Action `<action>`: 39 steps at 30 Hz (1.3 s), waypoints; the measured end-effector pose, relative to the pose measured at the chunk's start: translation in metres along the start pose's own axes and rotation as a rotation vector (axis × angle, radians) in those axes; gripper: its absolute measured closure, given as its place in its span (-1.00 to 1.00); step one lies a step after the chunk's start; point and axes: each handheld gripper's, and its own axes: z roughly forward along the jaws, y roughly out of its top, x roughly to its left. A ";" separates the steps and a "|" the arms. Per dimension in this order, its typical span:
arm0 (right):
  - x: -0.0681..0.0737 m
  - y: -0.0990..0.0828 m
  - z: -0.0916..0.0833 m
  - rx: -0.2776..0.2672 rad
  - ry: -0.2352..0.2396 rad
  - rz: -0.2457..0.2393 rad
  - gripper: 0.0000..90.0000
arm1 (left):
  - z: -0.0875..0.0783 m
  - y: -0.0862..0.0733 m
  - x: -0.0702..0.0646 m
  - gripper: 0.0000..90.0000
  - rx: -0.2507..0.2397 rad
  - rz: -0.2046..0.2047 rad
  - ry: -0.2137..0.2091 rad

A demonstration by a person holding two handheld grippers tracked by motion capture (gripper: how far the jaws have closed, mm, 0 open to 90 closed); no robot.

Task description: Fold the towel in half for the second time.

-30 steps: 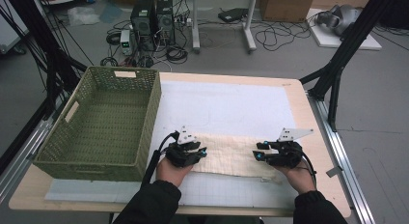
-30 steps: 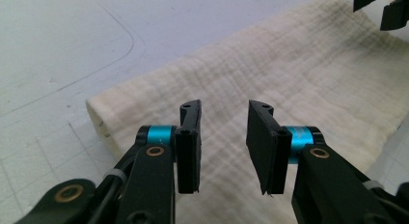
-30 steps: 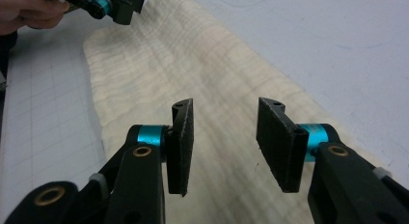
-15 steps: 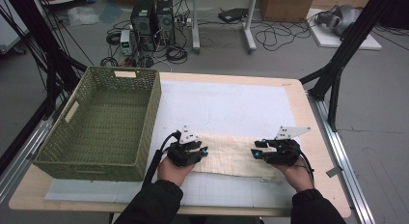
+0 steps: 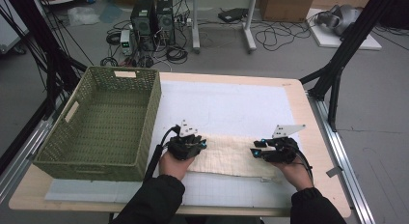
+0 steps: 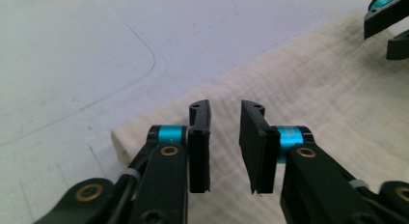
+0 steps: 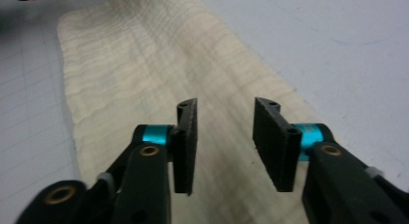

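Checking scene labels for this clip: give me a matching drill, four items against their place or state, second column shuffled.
Column 1:
1. basket
2. cloth
3. left gripper
4. right gripper

Column 2:
A. cream, lying flat on the white mat
B. over the cloth's right end in the high view, jaws apart
C. green, woven, at the table's left
D. over the cloth's left end in the high view, jaws apart

Pairs: 1-C, 2-A, 3-D, 4-B
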 end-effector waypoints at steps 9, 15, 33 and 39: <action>-0.019 0.010 0.018 0.032 -0.013 0.044 0.71 | 0.027 0.001 0.018 0.92 0.105 -0.038 0.051; -0.027 0.004 0.023 0.096 -0.035 0.062 0.71 | 0.031 -0.002 0.022 0.92 0.132 -0.037 0.090; -0.037 -0.009 -0.002 0.080 -0.116 0.099 0.58 | 0.017 0.001 0.030 0.76 0.078 -0.067 0.133; -0.051 -0.008 -0.009 0.095 -0.159 0.132 0.47 | 0.020 -0.001 0.037 0.62 0.097 -0.103 0.145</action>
